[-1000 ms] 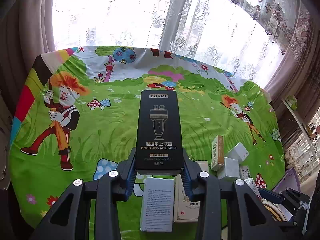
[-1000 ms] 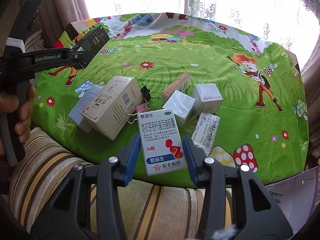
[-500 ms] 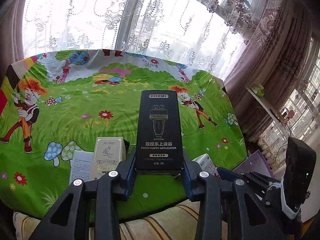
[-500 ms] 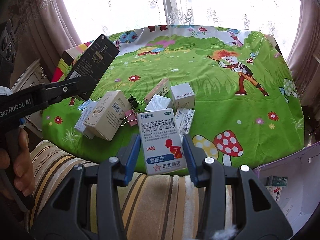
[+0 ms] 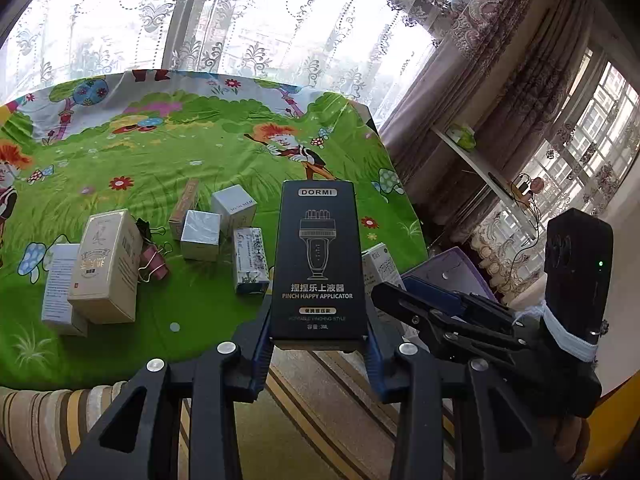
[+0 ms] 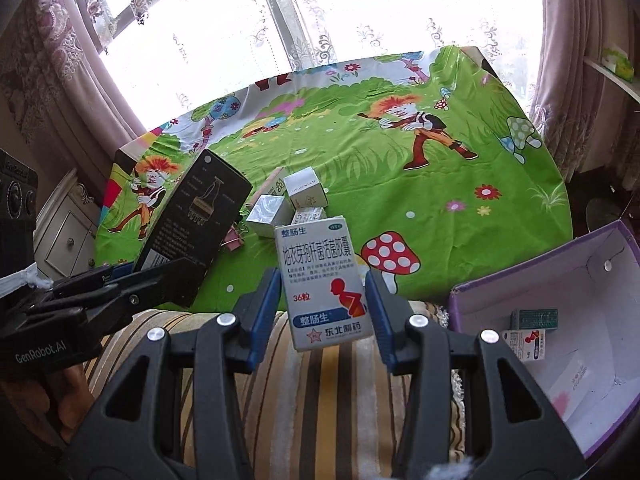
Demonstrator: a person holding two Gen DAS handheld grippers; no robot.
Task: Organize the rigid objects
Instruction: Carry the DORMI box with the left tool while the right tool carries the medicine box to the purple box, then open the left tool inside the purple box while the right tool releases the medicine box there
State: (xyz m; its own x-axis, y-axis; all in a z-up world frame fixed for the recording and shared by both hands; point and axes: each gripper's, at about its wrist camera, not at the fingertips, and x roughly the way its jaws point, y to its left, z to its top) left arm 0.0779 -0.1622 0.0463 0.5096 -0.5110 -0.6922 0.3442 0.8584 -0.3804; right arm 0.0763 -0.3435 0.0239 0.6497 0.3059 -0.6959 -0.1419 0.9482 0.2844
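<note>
My left gripper (image 5: 319,340) is shut on a tall black DORMI box (image 5: 319,260), held upright above the table's near edge. It also shows in the right wrist view (image 6: 192,228). My right gripper (image 6: 323,312) is shut on a white medicine box (image 6: 324,280) with a red figure, held above the striped sofa. Several small boxes (image 5: 200,234) lie on the green cartoon tablecloth (image 5: 160,168), among them a tall cream box (image 5: 106,268). A purple open box (image 6: 560,312) at the right holds two small packs (image 6: 528,336).
Pink binder clips (image 5: 154,264) lie beside the cream box. A striped sofa cushion (image 6: 320,400) runs along the table's near edge. Curtains and a window stand behind the table. A shelf (image 5: 476,160) stands at the right.
Both grippers have swung to the right with their boxes. The purple box has come fully into the right wrist view. The table's boxes have shifted left in the left wrist view.
</note>
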